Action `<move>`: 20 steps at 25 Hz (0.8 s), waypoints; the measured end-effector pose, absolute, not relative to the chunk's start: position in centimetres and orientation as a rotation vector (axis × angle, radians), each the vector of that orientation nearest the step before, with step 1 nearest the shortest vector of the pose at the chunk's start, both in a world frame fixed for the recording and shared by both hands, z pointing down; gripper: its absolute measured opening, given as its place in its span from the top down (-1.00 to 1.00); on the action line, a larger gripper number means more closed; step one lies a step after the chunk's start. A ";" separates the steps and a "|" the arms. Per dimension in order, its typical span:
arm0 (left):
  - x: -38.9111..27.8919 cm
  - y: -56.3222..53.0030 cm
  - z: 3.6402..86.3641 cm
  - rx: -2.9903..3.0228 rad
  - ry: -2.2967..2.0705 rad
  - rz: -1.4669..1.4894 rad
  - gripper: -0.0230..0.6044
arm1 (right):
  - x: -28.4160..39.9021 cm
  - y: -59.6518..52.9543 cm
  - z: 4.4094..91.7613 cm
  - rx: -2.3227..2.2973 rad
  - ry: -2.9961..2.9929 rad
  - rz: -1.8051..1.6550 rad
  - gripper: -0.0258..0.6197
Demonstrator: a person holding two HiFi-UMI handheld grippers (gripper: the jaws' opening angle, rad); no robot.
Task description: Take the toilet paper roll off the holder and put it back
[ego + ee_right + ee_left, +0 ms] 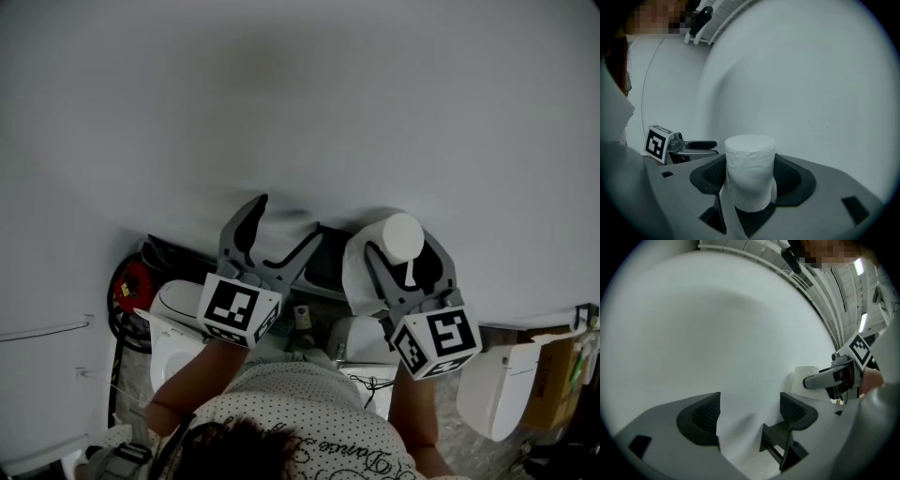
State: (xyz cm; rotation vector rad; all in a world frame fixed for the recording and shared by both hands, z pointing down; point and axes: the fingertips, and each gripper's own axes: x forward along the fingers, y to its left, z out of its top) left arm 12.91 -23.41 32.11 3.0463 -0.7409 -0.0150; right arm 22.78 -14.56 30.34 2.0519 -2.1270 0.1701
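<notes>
The right gripper pinches the roll upright by its sides, probably for carrying. At its nine o'clock, the left gripper hangs spread, empty.

We are in what looks like a washroom, or a mock-up of one set inside a bigger hall. A plain white wall fills most of the head view, and a toilet paper roll stands out against it. Below, on a speckled floor, we make out rounded white shapes that look like a toilet on the left and a toilet lid on the right. A red coil and a cardboard box lie near them, as in a storage corner. In the left gripper view we see a panelled ceiling with strip lights, more like a workshop than a home.
</notes>
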 end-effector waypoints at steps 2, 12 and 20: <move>12.8 -23.5 32.1 3.044 -0.746 -0.013 -0.29 | 22.5 -14.7 30.7 2.037 -2.129 0.180 0.00; 12.5 -23.7 32.5 3.034 -0.757 0.004 -0.29 | 21.5 -15.2 33.1 1.978 -2.118 0.239 0.00; 12.3 -23.7 32.6 3.032 -0.761 0.006 -0.29 | 21.2 -15.3 34.1 1.960 -2.107 0.258 0.00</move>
